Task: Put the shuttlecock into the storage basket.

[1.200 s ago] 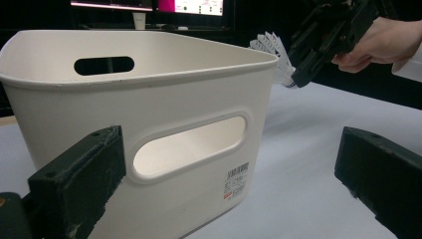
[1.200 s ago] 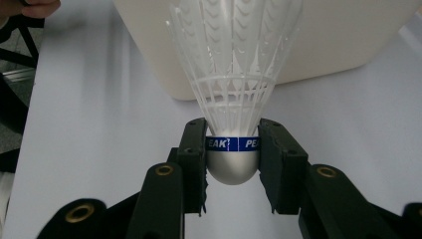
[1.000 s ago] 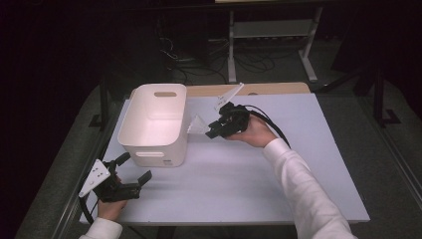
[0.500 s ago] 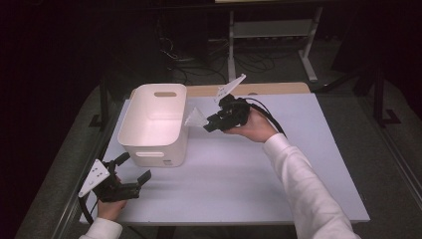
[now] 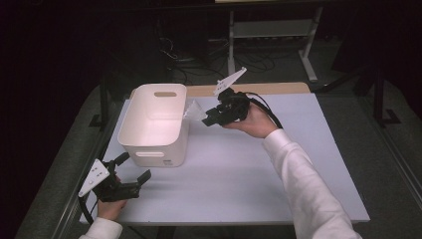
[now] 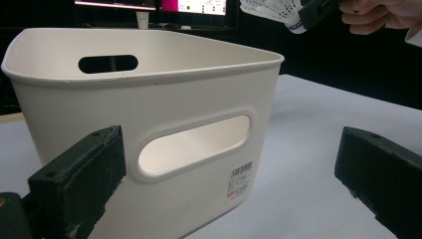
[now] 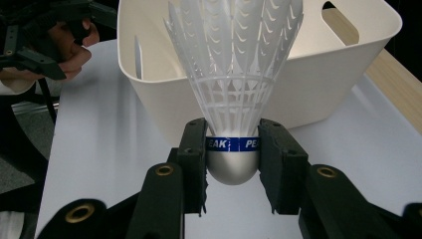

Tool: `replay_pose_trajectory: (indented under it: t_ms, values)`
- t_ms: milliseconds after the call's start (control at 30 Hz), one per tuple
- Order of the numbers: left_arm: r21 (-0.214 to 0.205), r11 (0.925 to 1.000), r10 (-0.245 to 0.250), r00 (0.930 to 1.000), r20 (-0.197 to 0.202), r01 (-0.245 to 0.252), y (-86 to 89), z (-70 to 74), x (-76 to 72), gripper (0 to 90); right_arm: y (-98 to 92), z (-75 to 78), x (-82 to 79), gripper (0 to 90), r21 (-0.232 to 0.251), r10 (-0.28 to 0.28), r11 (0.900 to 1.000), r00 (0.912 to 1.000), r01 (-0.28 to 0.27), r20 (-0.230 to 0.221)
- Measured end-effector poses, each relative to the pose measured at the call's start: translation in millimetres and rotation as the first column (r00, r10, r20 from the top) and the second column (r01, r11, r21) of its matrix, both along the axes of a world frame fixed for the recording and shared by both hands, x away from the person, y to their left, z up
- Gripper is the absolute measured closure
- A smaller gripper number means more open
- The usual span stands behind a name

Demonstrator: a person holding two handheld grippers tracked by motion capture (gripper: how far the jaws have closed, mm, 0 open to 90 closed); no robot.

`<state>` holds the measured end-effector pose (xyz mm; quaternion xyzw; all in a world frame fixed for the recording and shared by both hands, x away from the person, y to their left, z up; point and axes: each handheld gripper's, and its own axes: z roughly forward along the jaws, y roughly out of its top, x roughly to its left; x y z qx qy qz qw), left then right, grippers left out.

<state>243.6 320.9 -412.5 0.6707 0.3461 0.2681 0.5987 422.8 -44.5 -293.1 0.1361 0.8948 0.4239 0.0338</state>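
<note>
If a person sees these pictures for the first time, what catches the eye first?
First, the white shuttlecock, clamped by its cork base in the right hand-held gripper, held up beside the rim of the white basket. The left hand-held gripper rests open near the table's front corner, facing the basket.

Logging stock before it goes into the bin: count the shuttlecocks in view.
1. The shuttlecock is clamped by its cork in the right hand-held gripper, raised beside the white bin. The bin's inside looks empty from above, though its near wall hides part of the floor.
</note>
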Motion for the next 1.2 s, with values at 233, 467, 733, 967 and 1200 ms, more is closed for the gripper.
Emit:
replay_pose_trajectory:
  t_ms: [233,467,733,967,1200]
  values:
    - [-0.006,1.0000,-0.005,1.0000,0.004,0.005,-0.5,0.0,0.0,0.0,4.1,9.8,0.0,64.0,0.002,-0.002,1.0000,0.9999,0.002,0.016]
    - [-0.016,0.9999,-0.003,1.0000,0.007,0.003,-1.4,-0.1,0.1,0.0,11.2,17.1,1.4,64.0,0.018,0.001,0.9998,0.9997,-0.002,0.024]
    - [-0.008,0.9999,-0.011,0.9999,0.004,0.011,0.0,0.7,-0.6,0.0,22.1,25.0,2.1,64.0,0.019,0.017,0.9997,0.9990,-0.017,0.041]
    - [-0.010,0.9999,-0.007,1.0000,0.003,0.007,0.0,0.8,-0.5,0.0,27.9,28.0,3.7,64.0,0.015,0.021,0.9997,0.9990,-0.022,0.041]
    - [-0.010,1.0000,0.000,1.0000,0.004,0.000,0.5,0.9,-0.3,0.0,37.1,31.0,5.4,64.0,0.026,0.028,0.9992,0.9990,-0.029,0.035]
